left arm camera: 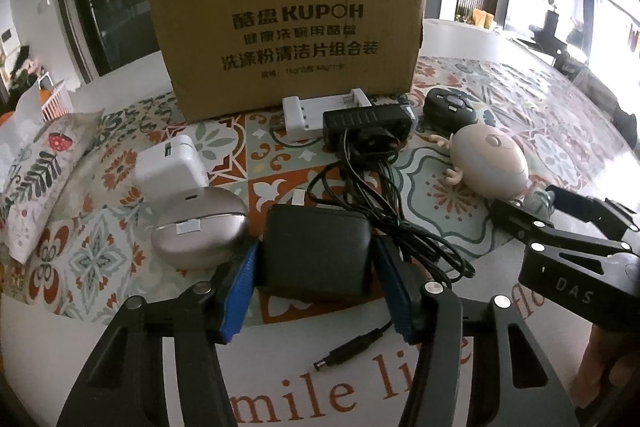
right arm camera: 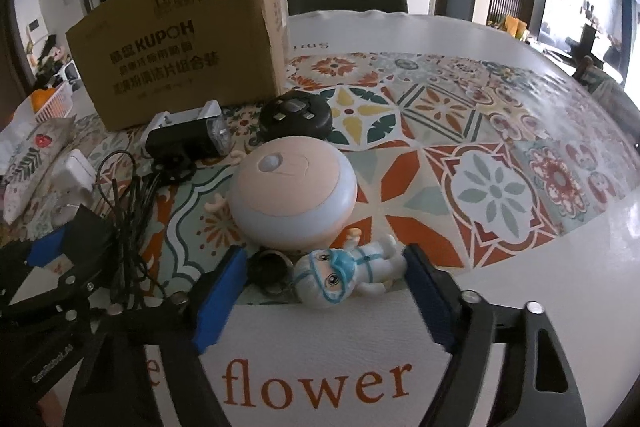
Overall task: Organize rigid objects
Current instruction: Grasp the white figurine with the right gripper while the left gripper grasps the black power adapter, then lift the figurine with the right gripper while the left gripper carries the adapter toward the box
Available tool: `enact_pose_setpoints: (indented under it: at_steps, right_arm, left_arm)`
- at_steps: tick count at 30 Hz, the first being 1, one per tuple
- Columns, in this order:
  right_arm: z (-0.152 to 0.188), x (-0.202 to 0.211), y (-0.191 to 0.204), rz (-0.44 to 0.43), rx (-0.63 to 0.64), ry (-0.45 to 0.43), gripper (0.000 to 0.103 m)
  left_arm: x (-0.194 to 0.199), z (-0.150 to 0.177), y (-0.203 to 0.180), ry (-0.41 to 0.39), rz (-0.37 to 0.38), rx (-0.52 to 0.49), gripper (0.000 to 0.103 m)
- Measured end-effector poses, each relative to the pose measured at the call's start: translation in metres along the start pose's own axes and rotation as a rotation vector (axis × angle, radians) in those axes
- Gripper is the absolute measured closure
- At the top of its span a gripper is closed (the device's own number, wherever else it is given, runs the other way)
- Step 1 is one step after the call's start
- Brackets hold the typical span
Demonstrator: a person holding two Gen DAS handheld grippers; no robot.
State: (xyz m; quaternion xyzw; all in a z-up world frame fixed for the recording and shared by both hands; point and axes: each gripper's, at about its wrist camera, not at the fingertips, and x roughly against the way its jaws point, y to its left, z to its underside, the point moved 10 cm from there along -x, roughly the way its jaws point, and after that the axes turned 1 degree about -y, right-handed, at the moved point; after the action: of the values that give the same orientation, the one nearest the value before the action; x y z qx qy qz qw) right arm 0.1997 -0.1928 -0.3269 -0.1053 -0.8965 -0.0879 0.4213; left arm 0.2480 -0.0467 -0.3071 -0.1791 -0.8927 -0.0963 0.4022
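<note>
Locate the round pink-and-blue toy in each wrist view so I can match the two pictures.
Left wrist view: the pink-and-blue toy lies right of centre, beyond the right gripper.
Right wrist view: the same toy sits at centre, just beyond the masked figurine.
Shared landmark: the KUPOH cardboard box stands behind it, with the black round disc between box and toy.

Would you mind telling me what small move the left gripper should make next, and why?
Probably close the left gripper a little further and lift. The black power adapter sits squarely between its blue pads, which look touching or nearly so. Its cable trails across the table, so lift slowly. The cardboard box behind seems the likely destination.
</note>
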Motion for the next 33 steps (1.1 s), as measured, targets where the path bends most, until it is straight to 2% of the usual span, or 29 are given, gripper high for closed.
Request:
enact_pose_setpoints:
  at_steps: [5,9,11,15,17,25,33]
  right_arm:
    - [-0.001,0.002,0.004,-0.023,0.009,-0.013,0.047]
    - [-0.001,0.006,0.006,-0.020,0.024,-0.024,0.050]
    - [-0.002,0.009,0.007,-0.027,0.026,-0.030,0.058]
    - [-0.003,0.013,0.010,-0.036,0.040,-0.038,0.063]
    - [-0.003,0.014,0.009,-0.043,0.030,-0.039,0.071]
    - [0.008,0.018,0.009,-0.072,-0.002,-0.026,0.071]
    - [0.003,0.036,0.016,-0.066,0.041,-0.082,0.072]
  left_arm:
    - [0.001,0.001,-0.001,0.010,0.008,0.018,0.048]
    - [0.005,0.005,0.001,0.017,0.000,0.032,0.048]
    - [0.008,0.005,0.001,0.016,0.000,0.042,0.048]
    - [0.014,0.007,0.003,0.012,-0.003,0.064,0.048]
    - [0.017,0.009,0.003,0.009,-0.004,0.071,0.048]
    - [0.022,0.015,-0.001,0.005,0.009,0.082,0.048]
    - [0.029,0.014,-0.003,-0.010,0.013,0.074,0.048]
